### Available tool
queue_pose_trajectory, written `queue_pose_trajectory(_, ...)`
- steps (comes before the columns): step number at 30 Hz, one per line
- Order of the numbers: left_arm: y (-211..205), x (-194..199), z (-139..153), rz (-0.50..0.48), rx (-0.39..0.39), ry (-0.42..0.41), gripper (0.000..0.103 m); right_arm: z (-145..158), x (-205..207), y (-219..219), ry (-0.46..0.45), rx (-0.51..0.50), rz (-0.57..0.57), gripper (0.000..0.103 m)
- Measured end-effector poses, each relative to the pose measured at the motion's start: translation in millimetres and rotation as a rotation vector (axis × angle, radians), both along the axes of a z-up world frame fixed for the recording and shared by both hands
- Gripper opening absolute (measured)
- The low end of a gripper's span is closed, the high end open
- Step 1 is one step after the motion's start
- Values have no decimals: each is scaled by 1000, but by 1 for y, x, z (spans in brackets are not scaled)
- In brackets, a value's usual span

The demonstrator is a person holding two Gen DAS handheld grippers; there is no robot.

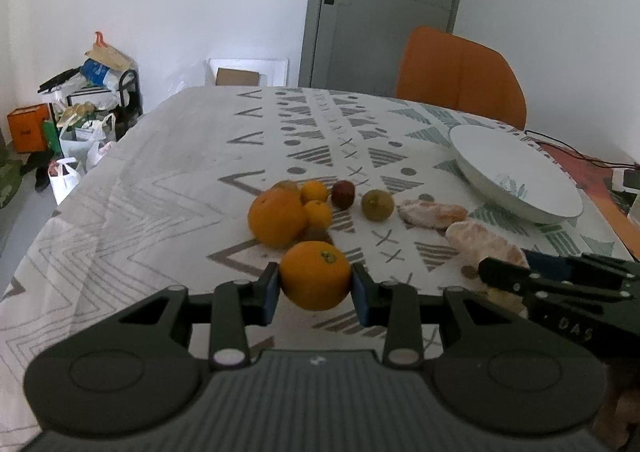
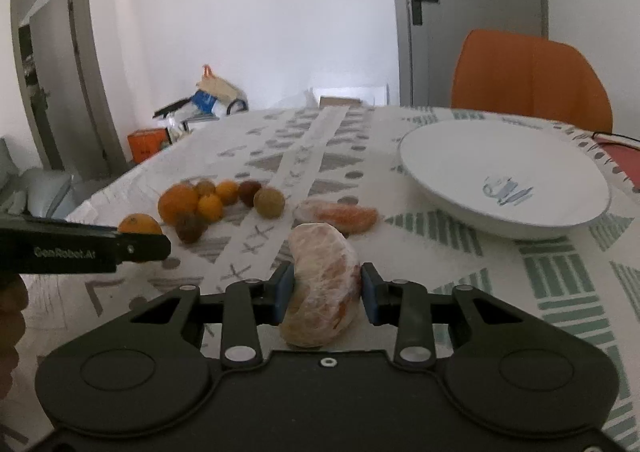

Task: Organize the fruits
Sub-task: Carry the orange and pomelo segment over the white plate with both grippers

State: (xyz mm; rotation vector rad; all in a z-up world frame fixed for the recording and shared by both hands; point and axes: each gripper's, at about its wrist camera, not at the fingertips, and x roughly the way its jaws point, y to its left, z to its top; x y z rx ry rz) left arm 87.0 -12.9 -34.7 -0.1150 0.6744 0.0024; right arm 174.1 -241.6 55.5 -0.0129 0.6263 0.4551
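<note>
My left gripper is shut on a whole orange, held just above the patterned tablecloth. Behind it lie a larger orange, two small oranges, a dark red fruit, a greenish round fruit and a peeled citrus piece. In the right wrist view my right gripper is shut on another peeled citrus piece. The empty white bowl stands ahead and to the right of it.
An orange chair stands at the table's far side, in front of a grey door. A black cable runs along the right edge. Bags and a cluttered rack sit on the floor past the table's left edge.
</note>
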Motion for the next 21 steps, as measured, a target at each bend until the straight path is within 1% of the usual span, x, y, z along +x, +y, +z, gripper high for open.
queue_pose_trajectory(4, -10, 5, 4, -18, 14, -7, 36, 9, 0, -13, -31, 24, -30, 34)
queue_pose_trajectory(8, -25, 12, 9, -57, 35, -17, 36, 16, 1, -27, -59, 44, -62, 34)
queue_pose_trajectory(21, -69, 40, 19, -153, 57, -58, 36, 19, 14, -66, -81, 83, -154, 34)
